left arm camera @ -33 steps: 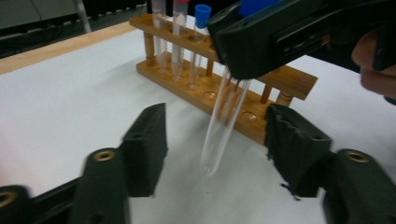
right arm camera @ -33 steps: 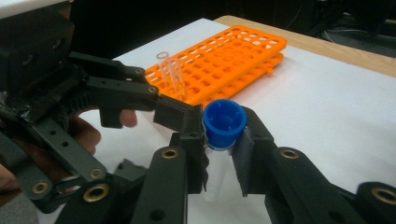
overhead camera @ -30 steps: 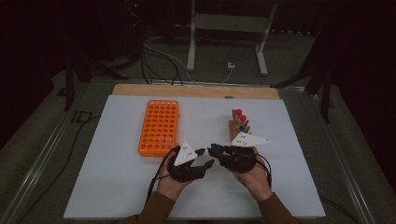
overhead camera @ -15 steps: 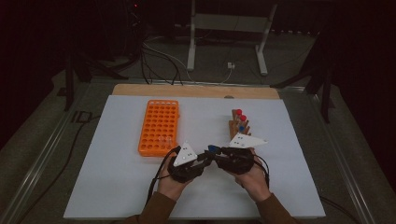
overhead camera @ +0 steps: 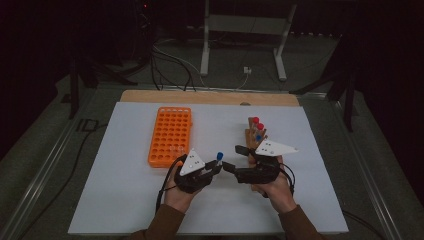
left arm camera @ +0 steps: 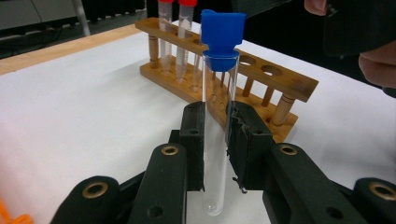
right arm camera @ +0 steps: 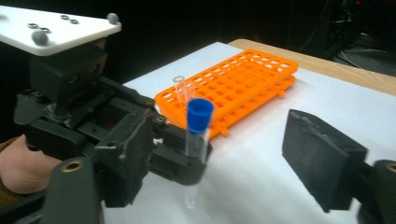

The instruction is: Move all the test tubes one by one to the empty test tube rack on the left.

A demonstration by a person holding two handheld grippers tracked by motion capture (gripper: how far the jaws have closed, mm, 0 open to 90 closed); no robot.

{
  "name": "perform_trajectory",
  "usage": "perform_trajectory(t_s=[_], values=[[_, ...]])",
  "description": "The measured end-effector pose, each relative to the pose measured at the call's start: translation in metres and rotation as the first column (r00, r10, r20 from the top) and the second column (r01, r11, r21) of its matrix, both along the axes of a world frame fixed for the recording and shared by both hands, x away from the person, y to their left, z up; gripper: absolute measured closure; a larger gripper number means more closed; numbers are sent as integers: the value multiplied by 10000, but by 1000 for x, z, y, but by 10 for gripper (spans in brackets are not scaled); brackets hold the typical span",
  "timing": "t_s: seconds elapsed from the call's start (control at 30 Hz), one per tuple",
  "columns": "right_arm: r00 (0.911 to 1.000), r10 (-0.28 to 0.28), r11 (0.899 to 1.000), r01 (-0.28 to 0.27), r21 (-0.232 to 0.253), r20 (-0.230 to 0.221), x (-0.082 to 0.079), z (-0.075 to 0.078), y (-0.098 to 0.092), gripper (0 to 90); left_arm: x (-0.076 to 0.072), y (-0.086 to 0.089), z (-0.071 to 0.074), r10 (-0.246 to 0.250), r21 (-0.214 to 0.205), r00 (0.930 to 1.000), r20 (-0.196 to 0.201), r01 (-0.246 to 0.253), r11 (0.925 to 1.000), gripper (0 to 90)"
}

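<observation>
Near the front middle of the white table (overhead camera: 125, 200), a blue-capped test tube (overhead camera: 219, 159) stands upright between the two grippers, just in front of the wooden rack (overhead camera: 252, 137).

Left gripper (left arm camera: 215, 135): jaws clenched on the tube's glass at about mid-length, one pad on each side, tube vertical between them. In the left gripper view the rounded bottom hangs below the pads and the cap rises well above them. The same grip shows in the right gripper view, where the tube (right arm camera: 196, 140) sits in the far gripper's tips with its bottom just above the table.

Right gripper (overhead camera: 231, 159): jaws have just been opening and now stand wide apart, released, nothing pressed between them. Its pads are off the tube, which lies ahead of them and closer to the left-hand jaw in its own view.

Tube: clear glass, seems empty, slim, round bottom, bright blue plug cap with a wider flanged top (left arm camera: 223, 32).

Wooden rack holds red-capped tubes (left arm camera: 175, 28) at one end; nearer holes open. Orange rack (overhead camera: 171, 135) lies to the left, one clear uncapped tube (right arm camera: 179, 91) standing in it.
</observation>
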State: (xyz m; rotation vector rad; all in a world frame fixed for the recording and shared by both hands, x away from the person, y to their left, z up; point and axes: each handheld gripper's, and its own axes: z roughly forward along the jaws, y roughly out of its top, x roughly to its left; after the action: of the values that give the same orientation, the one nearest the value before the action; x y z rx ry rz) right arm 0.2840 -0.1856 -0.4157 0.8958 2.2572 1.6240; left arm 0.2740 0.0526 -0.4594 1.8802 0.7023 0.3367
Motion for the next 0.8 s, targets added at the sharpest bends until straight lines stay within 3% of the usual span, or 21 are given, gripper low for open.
perform_trajectory(t_s=[0.17,0.8], values=[[9997,-204,9998,204,-34,-132,3,0,-5,158,0,7,3,193,-41,9998,67,-193,9998,768],[9933,-1150,9933,1149,83,107,9,3,-25,72,4,42,22,1012,-383,9944,308,-1000,9942,771]])
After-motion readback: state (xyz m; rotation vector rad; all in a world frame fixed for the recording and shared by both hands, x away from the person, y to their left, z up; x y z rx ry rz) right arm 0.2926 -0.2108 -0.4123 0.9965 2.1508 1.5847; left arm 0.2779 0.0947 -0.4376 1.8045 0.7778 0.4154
